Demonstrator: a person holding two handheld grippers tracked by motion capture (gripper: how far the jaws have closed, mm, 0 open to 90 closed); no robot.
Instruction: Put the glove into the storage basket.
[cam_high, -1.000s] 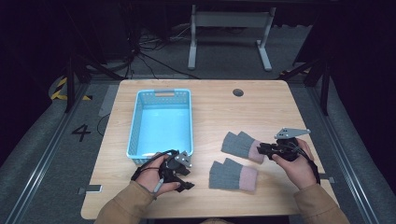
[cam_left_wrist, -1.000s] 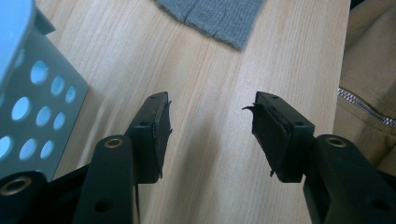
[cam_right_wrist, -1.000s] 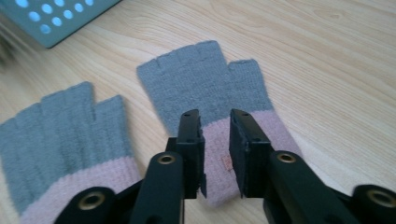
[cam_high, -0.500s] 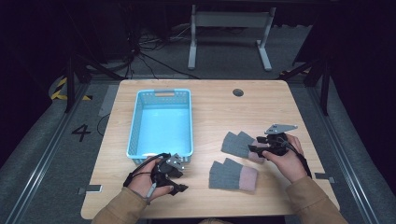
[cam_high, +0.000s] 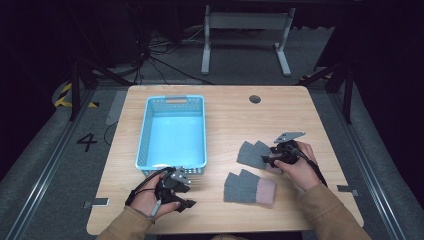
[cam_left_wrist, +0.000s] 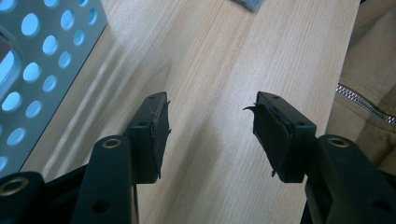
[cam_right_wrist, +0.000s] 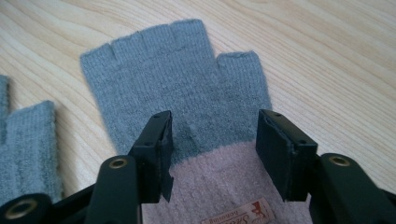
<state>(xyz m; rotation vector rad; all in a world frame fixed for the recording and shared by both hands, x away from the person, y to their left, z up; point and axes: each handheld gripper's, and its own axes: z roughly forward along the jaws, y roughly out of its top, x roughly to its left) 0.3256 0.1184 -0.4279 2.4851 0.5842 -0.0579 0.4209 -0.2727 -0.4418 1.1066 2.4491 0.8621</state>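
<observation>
Two grey fingerless gloves with pink cuffs lie on the wooden table (cam_high: 225, 115). My right gripper (cam_high: 266, 156) is low over the cuff end of the farther glove (cam_high: 251, 154). In the right gripper view that glove (cam_right_wrist: 177, 79) lies flat under my right gripper (cam_right_wrist: 212, 121). Its jaws have just opened wide, then eased in a little. They straddle the line between grey and pink, and the pads do not press. The nearer glove (cam_high: 247, 186) lies apart. My left gripper (cam_high: 189, 194) sits near the front edge, open over bare wood (cam_left_wrist: 210, 105).
A light blue perforated basket (cam_high: 145, 135) stands at the table's left, just beyond the left gripper, and its wall (cam_left_wrist: 42, 56) is close on that gripper's left. The second glove's edge (cam_right_wrist: 28, 149) lies left of the right gripper. A sleeve (cam_left_wrist: 369, 93) borders the table front.
The right hand has moved left and down onto the farther glove's cuff, with its jaws spread wider. The left hand has drifted slightly toward the table's front left.
</observation>
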